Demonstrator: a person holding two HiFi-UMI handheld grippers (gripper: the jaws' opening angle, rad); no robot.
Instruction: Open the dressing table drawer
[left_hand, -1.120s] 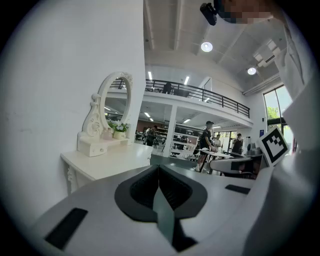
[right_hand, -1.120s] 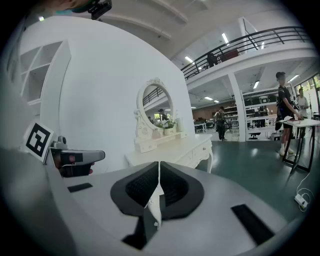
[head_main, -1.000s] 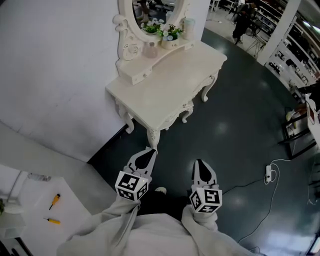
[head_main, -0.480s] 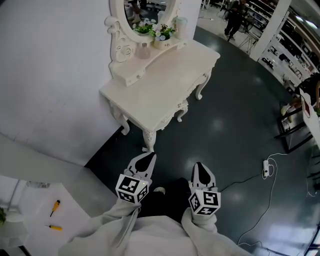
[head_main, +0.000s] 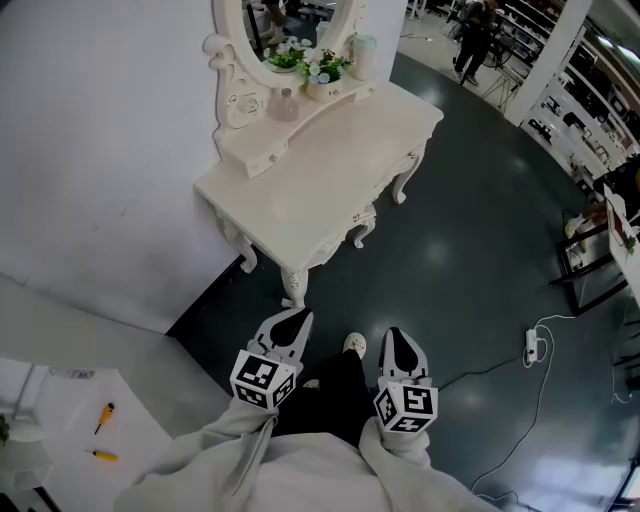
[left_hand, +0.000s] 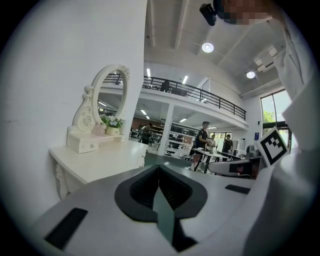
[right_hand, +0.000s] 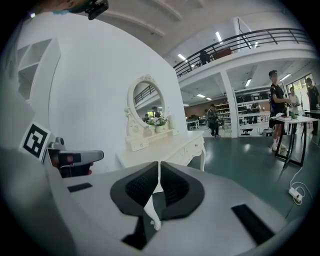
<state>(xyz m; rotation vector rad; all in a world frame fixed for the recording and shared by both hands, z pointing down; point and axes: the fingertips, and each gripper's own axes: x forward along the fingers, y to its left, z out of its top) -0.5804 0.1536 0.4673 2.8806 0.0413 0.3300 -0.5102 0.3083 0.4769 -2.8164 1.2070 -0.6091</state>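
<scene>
The white dressing table (head_main: 320, 170) stands against the wall, ahead of both grippers, and also shows in both gripper views (left_hand: 100, 160) (right_hand: 165, 147). Its drawer front (right_hand: 192, 146) faces the open floor and is closed. An oval mirror (head_main: 290, 25) and a flower pot (head_main: 322, 66) stand at its back. My left gripper (head_main: 292, 318) is shut and empty, just short of the table's near corner leg (head_main: 293, 290). My right gripper (head_main: 398, 335) is shut and empty too, over the dark floor. Their closed tips show in the gripper views (left_hand: 158, 166) (right_hand: 159, 163).
A white power strip (head_main: 536, 345) with its cable lies on the floor at right. A black rack (head_main: 590, 260) stands further right. A white surface with a yellow screwdriver (head_main: 105, 410) is at lower left. The person's shoe (head_main: 354, 345) is between the grippers. People stand far back.
The person's leg and shoe have stepped forward between the grippers. The table has shifted slightly left and up in the head view. Both grippers stay shut.
</scene>
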